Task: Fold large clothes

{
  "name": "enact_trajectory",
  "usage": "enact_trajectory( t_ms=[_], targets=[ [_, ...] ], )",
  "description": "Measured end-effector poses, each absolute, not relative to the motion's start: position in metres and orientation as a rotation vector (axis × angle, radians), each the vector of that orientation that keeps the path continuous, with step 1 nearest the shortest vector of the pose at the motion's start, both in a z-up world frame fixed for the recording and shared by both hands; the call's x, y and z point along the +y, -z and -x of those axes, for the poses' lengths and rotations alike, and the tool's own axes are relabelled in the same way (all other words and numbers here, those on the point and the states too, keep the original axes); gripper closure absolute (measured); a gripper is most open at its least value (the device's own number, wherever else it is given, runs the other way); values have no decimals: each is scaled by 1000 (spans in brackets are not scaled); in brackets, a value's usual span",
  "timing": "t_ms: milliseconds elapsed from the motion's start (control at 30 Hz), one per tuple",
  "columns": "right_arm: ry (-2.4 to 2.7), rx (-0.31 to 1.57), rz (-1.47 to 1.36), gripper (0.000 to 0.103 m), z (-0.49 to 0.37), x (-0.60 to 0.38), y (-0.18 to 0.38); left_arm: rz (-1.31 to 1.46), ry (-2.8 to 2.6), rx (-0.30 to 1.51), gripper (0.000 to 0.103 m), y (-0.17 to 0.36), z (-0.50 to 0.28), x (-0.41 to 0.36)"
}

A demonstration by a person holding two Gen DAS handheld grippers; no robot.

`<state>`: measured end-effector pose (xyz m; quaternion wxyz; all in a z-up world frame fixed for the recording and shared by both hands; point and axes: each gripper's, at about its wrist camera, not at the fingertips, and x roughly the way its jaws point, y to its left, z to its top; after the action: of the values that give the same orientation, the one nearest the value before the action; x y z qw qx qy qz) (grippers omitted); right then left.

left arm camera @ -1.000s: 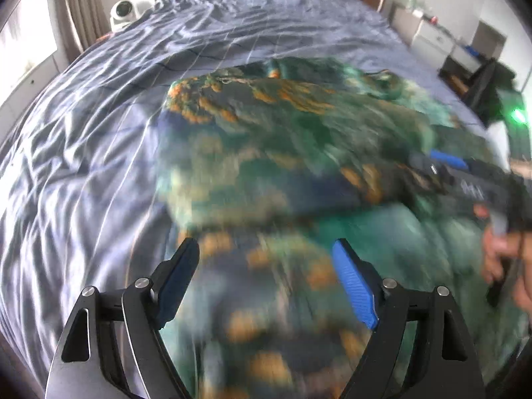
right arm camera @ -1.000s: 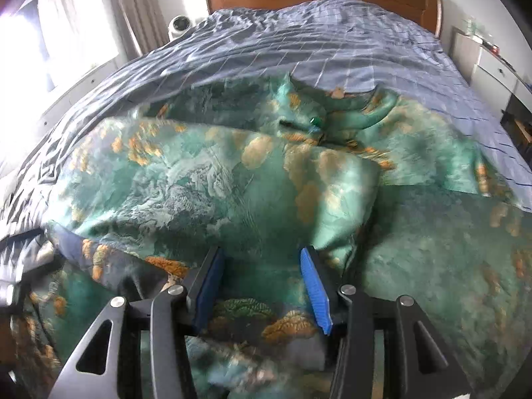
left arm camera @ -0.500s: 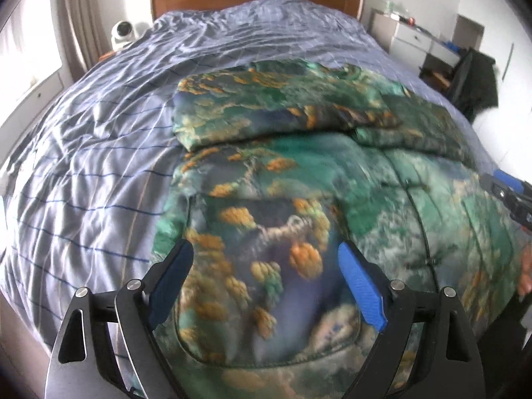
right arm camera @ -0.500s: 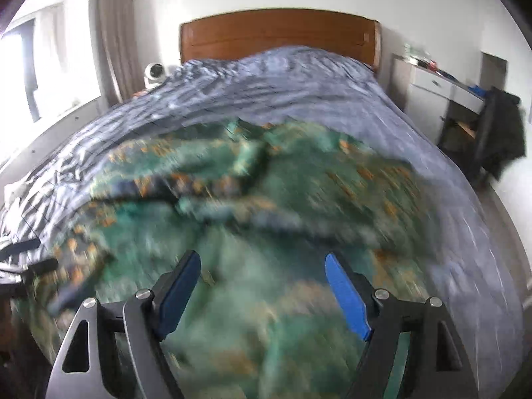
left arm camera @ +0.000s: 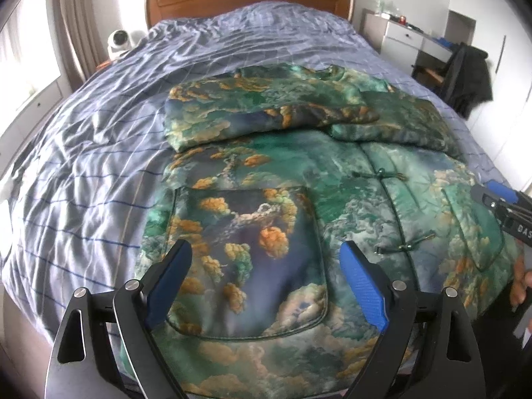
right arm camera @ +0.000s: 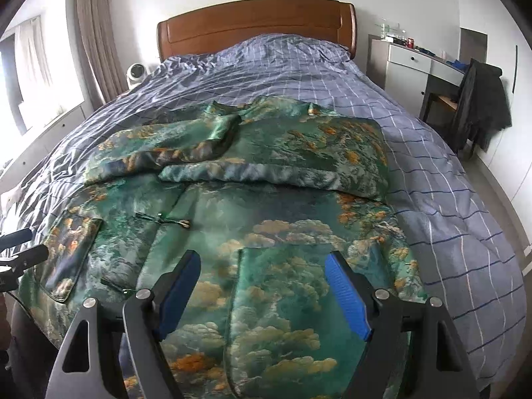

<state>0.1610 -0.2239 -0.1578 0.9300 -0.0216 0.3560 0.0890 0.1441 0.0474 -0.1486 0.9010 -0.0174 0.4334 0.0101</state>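
A large green jacket (left arm camera: 332,193) printed with orange clouds lies flat on the bed, front up, also in the right wrist view (right arm camera: 272,206). Both sleeves are folded across its upper part: one sleeve (left arm camera: 259,113) from the left, the other sleeve (right arm camera: 282,169) from the right. My left gripper (left arm camera: 266,286) is open and empty above the jacket's left pocket (left arm camera: 246,259). My right gripper (right arm camera: 262,292) is open and empty above the jacket's right hem. The right gripper also shows at the edge of the left wrist view (left arm camera: 502,199).
The bed (right arm camera: 432,153) has a blue checked cover and a wooden headboard (right arm camera: 256,26). A white fan (right arm camera: 136,73) stands at the left of the headboard. A white dresser (right arm camera: 409,63) and a chair with a dark coat (right arm camera: 482,99) stand at the right.
My right gripper has let go of the sleeve it held and opened. Both grippers have pulled back toward the foot of the bed. The sleeves now lie folded across the jacket.
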Motion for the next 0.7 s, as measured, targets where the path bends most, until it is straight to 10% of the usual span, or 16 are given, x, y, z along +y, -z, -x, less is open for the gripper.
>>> enact_trajectory(
  t_ms=[700],
  targets=[
    [-149,715,26,24,-159,-261,141,383,-235,870,9,142,-129,180]
  ],
)
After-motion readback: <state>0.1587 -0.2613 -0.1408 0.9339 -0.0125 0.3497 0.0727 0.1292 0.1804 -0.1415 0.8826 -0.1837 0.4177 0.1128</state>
